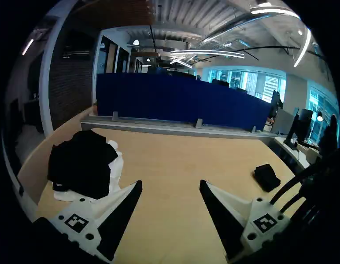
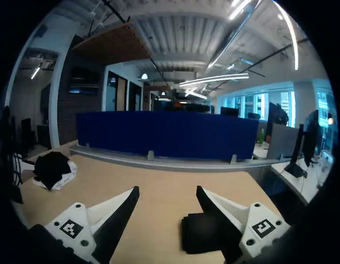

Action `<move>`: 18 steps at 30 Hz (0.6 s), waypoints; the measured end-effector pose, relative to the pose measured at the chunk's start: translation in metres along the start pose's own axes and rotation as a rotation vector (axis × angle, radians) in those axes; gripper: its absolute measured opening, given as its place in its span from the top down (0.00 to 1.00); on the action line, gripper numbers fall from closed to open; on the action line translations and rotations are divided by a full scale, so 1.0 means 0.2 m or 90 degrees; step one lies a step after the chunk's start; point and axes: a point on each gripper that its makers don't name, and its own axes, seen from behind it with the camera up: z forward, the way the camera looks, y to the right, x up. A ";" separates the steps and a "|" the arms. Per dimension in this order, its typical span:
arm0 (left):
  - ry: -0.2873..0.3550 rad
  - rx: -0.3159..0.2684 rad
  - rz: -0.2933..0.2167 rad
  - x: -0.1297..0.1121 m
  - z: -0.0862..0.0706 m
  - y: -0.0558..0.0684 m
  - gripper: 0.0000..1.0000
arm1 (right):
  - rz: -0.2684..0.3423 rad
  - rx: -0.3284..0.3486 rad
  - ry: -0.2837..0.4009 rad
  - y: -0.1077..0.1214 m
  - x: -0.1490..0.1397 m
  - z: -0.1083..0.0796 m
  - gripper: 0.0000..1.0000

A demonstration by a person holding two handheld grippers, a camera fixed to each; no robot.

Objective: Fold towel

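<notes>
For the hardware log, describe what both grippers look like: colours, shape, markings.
The left gripper and right gripper look alike. Each has two white, wedge-shaped fingers that taper to a point, with black inner faces. The base of each finger carries a square black-and-white marker, with small round holes beside it.

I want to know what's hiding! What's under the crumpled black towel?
A white towel peeks out beneath the black towel, along its right and lower edges. Anything else under it is covered.
</notes>
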 end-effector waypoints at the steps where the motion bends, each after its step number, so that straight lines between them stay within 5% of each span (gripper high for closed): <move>1: 0.007 0.001 -0.002 0.01 0.00 0.00 0.03 | -0.002 -0.004 0.005 0.00 0.01 0.00 0.00; 18: 0.108 0.002 -0.004 0.06 0.05 0.01 0.03 | 0.019 -0.055 0.035 0.05 0.01 -0.01 0.00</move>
